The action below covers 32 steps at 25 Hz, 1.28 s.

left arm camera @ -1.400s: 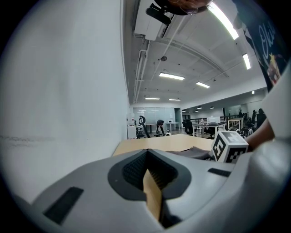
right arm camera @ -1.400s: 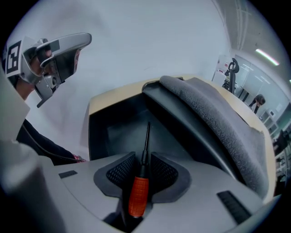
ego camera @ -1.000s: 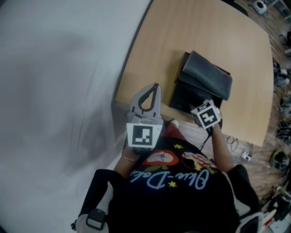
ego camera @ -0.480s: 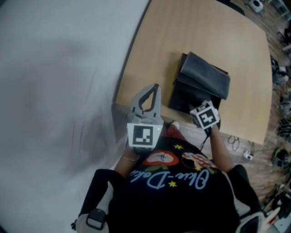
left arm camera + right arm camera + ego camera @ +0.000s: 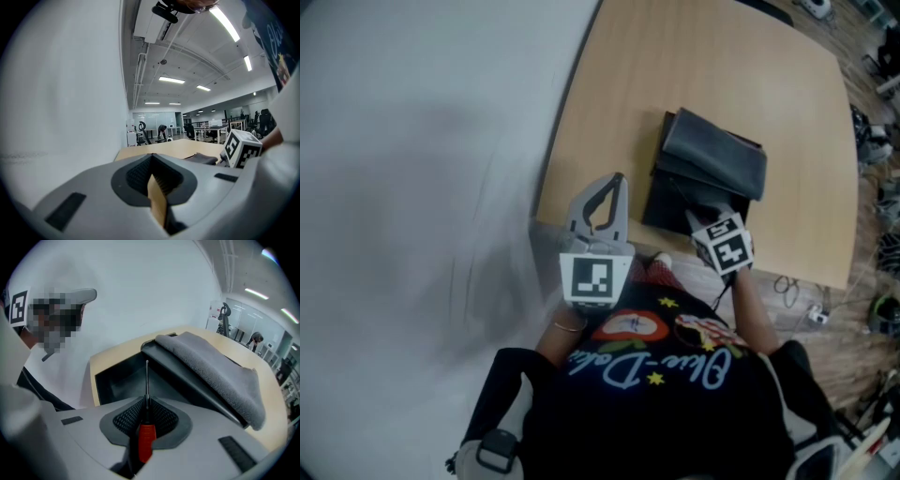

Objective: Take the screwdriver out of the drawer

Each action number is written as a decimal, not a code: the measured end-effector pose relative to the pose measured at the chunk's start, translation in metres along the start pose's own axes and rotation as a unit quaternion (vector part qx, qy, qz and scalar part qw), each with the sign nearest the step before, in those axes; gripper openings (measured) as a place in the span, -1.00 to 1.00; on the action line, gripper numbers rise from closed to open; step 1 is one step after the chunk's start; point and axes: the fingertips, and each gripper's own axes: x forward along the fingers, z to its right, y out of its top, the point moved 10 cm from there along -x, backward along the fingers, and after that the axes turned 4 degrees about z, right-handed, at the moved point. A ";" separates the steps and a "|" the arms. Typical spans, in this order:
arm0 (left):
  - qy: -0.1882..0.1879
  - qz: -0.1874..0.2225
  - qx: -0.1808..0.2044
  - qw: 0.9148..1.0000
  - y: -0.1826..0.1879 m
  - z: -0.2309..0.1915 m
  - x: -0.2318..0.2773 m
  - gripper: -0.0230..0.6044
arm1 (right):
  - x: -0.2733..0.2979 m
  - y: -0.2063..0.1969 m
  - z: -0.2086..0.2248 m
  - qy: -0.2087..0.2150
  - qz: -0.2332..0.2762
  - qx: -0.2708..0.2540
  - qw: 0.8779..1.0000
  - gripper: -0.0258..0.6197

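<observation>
Wood table (image 5: 722,84) is carrying a black drawer (image 5: 667,202) near its front edge in the head view, with a grey cloth (image 5: 712,155) lying over the casing above it. The drawer is standing pulled out toward the person. The right gripper (image 5: 705,217) is hovering just over the drawer's open front and pointing into it, which is fitting for lifting something out. The left gripper (image 5: 617,187) is waiting above the table's near-left corner, apart from the drawer, probably to be leaving the working side room. The screwdriver is too small to be making out from here.

Looking along the left gripper's jaws, they are meeting at the tips and gripping nothing; only a sliver of tan table is showing through the loop between them. The table top is stretching away beyond, and the right gripper's marker cube (image 5: 241,149) is sitting at the right edge.

Looking along the right gripper's jaws, they are clamping the screwdriver (image 5: 146,439) by its red handle, with the thin shaft sticking forward over the drawer. Gripping the thick handle rather than the shaft is likely giving the pads a surer bite. The part of the drawer floor that is showing is looking bare, so the tool seems to be coming clear of it, and the take-out is looking nearly done.
</observation>
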 end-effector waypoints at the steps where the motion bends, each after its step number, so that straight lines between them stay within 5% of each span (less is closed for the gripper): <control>1: -0.001 0.001 0.000 1.000 0.000 0.000 0.001 -0.93 | -0.004 0.000 0.001 -0.005 0.010 0.005 1.000 -0.77; 9: -0.030 0.003 0.001 1.000 0.007 0.013 0.016 -0.93 | -0.044 0.013 0.010 -0.042 0.112 0.037 0.992 -0.77; 18: -0.074 0.012 0.022 0.997 0.018 0.032 0.036 -0.93 | -0.096 0.027 0.021 -0.079 0.218 0.078 0.970 -0.77; 32: -0.109 0.027 0.025 0.993 0.028 0.051 0.053 -0.93 | -0.150 0.037 0.032 -0.115 0.310 0.089 0.940 -0.77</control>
